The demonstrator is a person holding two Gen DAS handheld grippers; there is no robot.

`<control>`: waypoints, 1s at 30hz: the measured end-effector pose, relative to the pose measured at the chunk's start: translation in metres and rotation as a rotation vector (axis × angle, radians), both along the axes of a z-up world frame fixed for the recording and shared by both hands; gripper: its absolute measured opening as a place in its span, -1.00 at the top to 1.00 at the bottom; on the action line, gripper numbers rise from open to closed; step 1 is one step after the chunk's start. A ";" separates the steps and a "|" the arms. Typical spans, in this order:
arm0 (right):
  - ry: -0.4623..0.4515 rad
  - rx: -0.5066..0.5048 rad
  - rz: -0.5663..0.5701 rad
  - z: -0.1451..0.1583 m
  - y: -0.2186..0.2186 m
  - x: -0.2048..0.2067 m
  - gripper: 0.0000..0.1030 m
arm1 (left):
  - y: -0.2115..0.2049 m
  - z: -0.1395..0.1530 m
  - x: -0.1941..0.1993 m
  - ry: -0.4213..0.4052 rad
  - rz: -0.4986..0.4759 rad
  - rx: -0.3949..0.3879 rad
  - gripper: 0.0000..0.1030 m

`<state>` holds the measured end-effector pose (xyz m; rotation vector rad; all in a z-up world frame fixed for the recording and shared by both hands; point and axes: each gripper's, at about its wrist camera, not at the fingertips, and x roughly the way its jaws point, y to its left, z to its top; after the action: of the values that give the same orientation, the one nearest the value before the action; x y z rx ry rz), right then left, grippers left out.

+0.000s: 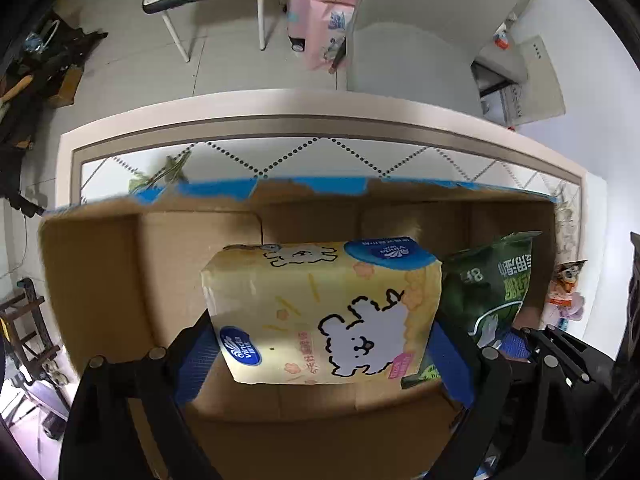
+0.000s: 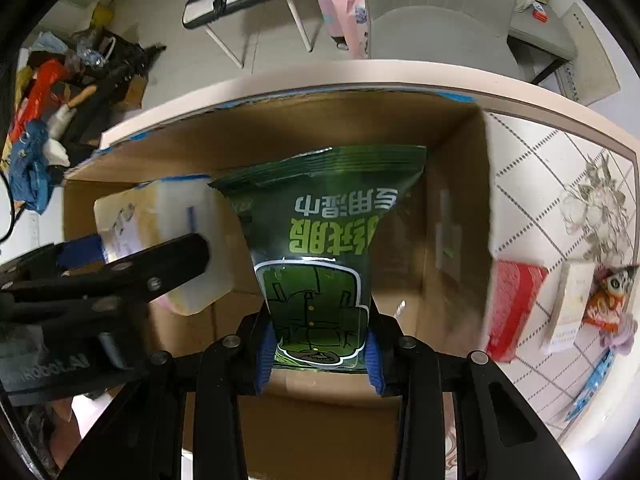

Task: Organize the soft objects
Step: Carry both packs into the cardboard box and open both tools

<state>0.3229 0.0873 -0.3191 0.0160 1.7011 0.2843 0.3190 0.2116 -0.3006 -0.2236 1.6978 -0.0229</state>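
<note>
My left gripper (image 1: 320, 356) is shut on a yellow tissue pack (image 1: 320, 308) with a white bear print and holds it inside an open cardboard box (image 1: 100, 280). My right gripper (image 2: 318, 354) is shut on a green wet-wipe pack (image 2: 316, 240) and holds it inside the same box (image 2: 456, 208), just right of the tissue pack (image 2: 160, 216). The green pack also shows in the left wrist view (image 1: 492, 288). The left gripper arm (image 2: 120, 276) crosses the right wrist view at left.
The box stands on a white patterned table (image 2: 560, 208). To its right lie a red pack (image 2: 516, 304), a white box (image 2: 568, 304) and an orange snack bag (image 2: 608, 300). Beyond the table are a grey chair (image 2: 432, 28), a pink suitcase (image 1: 324, 4) and floor clutter (image 2: 60, 92).
</note>
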 end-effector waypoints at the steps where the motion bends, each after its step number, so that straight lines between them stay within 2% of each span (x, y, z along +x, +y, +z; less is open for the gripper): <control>1: 0.007 -0.004 0.000 -0.005 0.001 0.004 0.23 | -0.001 -0.005 0.004 0.010 -0.004 0.012 -0.84; 3: 0.021 -0.014 0.010 -0.014 0.004 0.009 0.21 | 0.001 -0.015 0.007 0.040 0.009 0.027 -0.84; 5: 0.031 -0.028 0.005 -0.019 0.004 0.013 0.11 | 0.007 -0.026 0.009 0.087 0.042 -0.004 -0.84; 6: 0.033 -0.029 0.000 -0.020 0.003 0.014 -0.06 | 0.009 -0.026 0.009 0.101 0.055 -0.017 -0.84; 9: 0.043 -0.026 -0.002 -0.019 0.001 0.016 -0.20 | 0.014 -0.028 0.005 0.119 0.065 0.014 -0.84; 12: 0.020 -0.033 0.010 -0.011 -0.001 0.013 -0.60 | 0.016 -0.021 -0.004 0.111 0.037 0.070 -0.88; 15: 0.013 -0.030 0.011 -0.009 -0.003 0.009 -0.62 | 0.021 -0.010 -0.012 0.088 0.051 0.058 -0.94; 17: 0.009 -0.034 0.015 -0.007 -0.003 0.002 -0.72 | 0.026 -0.006 -0.016 0.075 0.050 0.050 -0.97; 21: -0.023 -0.037 0.022 0.015 -0.001 -0.016 -0.74 | 0.032 0.014 -0.027 0.026 0.060 0.050 -0.97; 24: -0.053 -0.038 0.022 0.029 -0.001 -0.030 -0.84 | 0.032 0.027 -0.037 -0.020 0.066 0.056 -0.97; 30: -0.152 -0.068 0.035 0.064 0.001 -0.066 -0.85 | 0.031 0.068 -0.078 -0.138 0.070 0.096 -0.97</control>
<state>0.2567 0.0878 -0.2556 -0.0837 1.5597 0.2474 0.2410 0.2430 -0.2330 -0.2049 1.5488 0.0928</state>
